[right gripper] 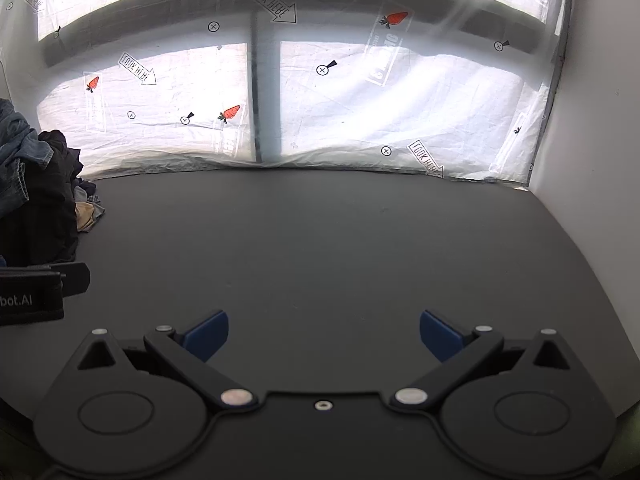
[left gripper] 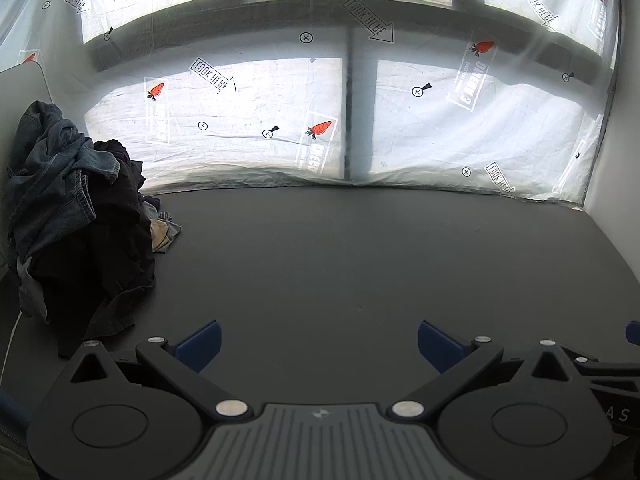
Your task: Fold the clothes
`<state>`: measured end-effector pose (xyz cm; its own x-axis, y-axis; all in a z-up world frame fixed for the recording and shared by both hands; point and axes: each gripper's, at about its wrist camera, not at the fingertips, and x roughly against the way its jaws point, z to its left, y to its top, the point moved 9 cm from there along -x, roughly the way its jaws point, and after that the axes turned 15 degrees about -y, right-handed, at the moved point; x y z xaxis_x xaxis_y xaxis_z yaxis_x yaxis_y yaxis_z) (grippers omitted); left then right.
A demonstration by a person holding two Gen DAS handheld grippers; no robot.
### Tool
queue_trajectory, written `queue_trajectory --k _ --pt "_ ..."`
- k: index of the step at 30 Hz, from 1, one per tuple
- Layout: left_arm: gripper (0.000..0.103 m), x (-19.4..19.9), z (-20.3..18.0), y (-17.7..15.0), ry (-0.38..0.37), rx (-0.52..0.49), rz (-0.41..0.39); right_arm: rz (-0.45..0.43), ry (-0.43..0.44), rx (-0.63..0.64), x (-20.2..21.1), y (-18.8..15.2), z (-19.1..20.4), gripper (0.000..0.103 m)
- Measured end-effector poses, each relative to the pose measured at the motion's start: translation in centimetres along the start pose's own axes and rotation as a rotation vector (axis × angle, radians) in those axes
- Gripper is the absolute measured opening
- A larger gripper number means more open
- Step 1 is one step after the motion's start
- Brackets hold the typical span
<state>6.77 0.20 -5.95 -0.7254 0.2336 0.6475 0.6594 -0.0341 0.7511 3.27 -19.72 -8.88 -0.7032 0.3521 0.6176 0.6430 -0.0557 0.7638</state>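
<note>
Both my left tongs (left gripper: 318, 344) and right tongs (right gripper: 324, 334) stand wide and empty, and the pile of clothes (left gripper: 76, 216) lies far left on the worktop (left gripper: 360, 260), nearer my left.

Dark matte tabletop (left gripper: 320, 248) extending ahead of the tool; beyond it, a translucent white sheet (left gripper: 460, 128) printed with carrots and arrows, backlit by window panes; white wall (right gripper: 592, 128) at right.

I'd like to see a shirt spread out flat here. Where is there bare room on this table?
The dark tabletop lies bare from the clothes pile at its left edge across to the white wall on the right, back to the printed sheet. Only that left corner is crowded.
</note>
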Motion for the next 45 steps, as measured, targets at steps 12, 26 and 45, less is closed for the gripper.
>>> queue_trajectory --k 12,26,45 --pt "0.103 -0.6 -0.7 0.7 -0.002 0.003 0.004 0.010 0.003 -0.008 -0.2 0.5 0.6 0.103" --pt "0.103 -0.5 0.4 1.9 -0.013 0.003 0.007 -0.002 0.020 -0.032 0.1 2.6 1.3 0.103" --pt "0.103 -1.1 0.0 1.6 -0.018 -0.006 0.000 0.004 0.000 -0.026 -0.2 3.0 1.5 0.103"
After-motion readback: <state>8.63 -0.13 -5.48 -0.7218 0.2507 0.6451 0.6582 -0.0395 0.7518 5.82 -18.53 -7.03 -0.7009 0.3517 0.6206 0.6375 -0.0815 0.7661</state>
